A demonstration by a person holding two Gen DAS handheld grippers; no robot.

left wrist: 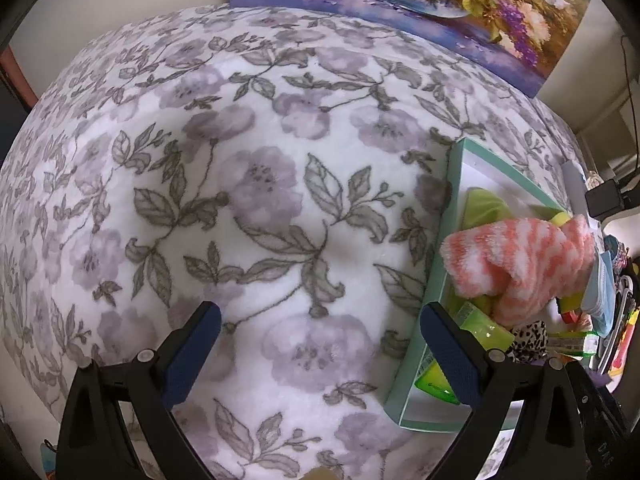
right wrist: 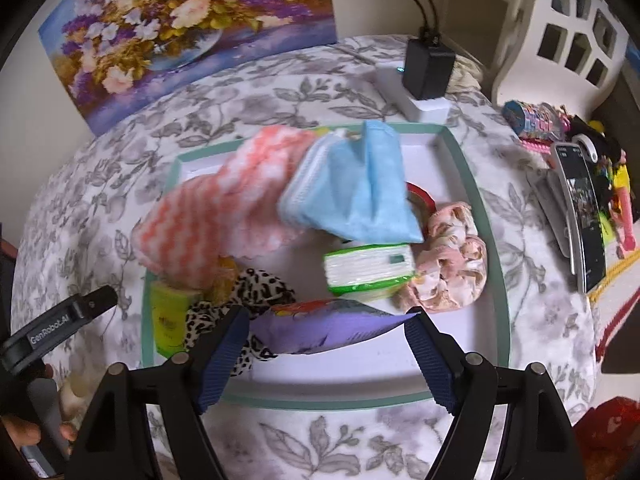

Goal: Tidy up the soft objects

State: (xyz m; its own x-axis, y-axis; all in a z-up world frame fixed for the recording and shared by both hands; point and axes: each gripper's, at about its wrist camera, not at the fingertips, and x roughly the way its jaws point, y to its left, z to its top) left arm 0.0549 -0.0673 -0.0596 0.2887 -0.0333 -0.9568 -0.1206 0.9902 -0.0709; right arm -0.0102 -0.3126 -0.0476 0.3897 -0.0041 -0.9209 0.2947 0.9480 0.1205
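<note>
While both pairs of blue-padded fingers stand spread wide with nothing between them, the left gripper [left wrist: 320, 354] hangs at the bottom of its frame over bare floral blanket [left wrist: 248, 184], and the right gripper [right wrist: 326, 354] sits low in its own view at the near rim of the mint-edged tray [right wrist: 486, 216].

In the right wrist view, just past the fingertips, a purple packet [right wrist: 320, 330] lies flat at the tray's near side. To its left, a leopard-print scrunchie [right wrist: 244, 292] rests against a yellow-green bottle [right wrist: 170, 318] at the lower left of the tray. Toward the centre sits a green-wrapped tissue pack [right wrist: 366, 272], touching a pink floral scrunchie [right wrist: 452, 266] on the right. Farther up, a blurred blue face mask [right wrist: 356, 196] overlaps an orange-and-white striped cloth [right wrist: 208, 224] that drapes over the tray's left side. Beyond the tray, a black adapter [right wrist: 428, 66] stands on a white block, and a flower painting [right wrist: 180, 24] fills the upper left. A phone [right wrist: 582, 212] lies at the right edge.

In the left wrist view the tray [left wrist: 450, 216] sits at the right edge, the striped cloth [left wrist: 520, 260] heaped over it.
</note>
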